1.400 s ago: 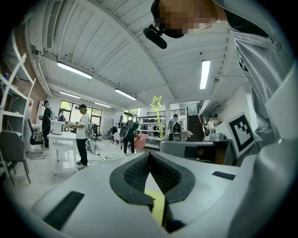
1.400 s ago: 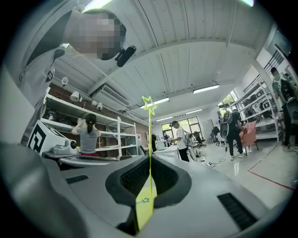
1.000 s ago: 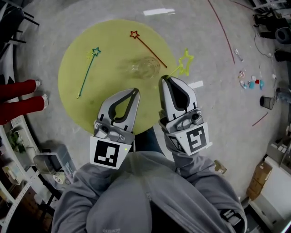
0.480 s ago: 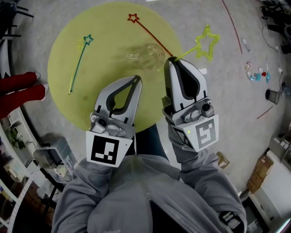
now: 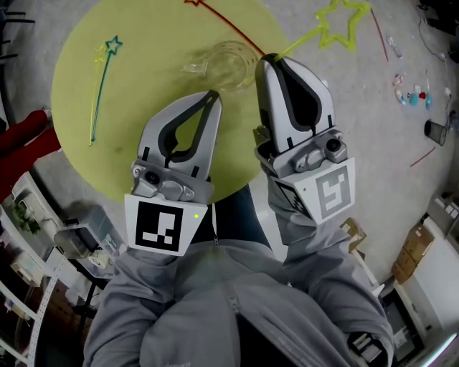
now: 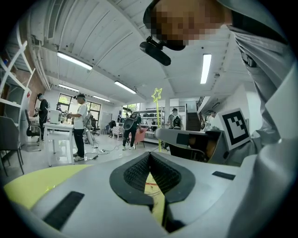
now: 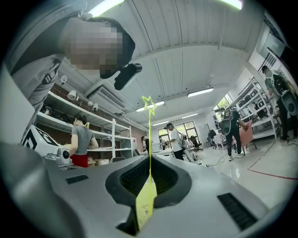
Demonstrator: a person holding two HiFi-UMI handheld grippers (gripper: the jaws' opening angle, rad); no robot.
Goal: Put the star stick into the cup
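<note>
Near the left edge of the yellow table the teal star stick is lying untouched. The left gripper is hovering over the near side with its jaws pressed together on nothing, just as a second ago. The clear cup is standing toward the far edge, and the red star stick is lying along its far side. The right gripper is pinching the yellow star stick by its lower end and has been rising and closing in. Its tip is now sitting just right of the cup, with the star riding high beyond the table's right edge. The pickup looks done, and lowering the stick into the cup is what is remaining.
</note>
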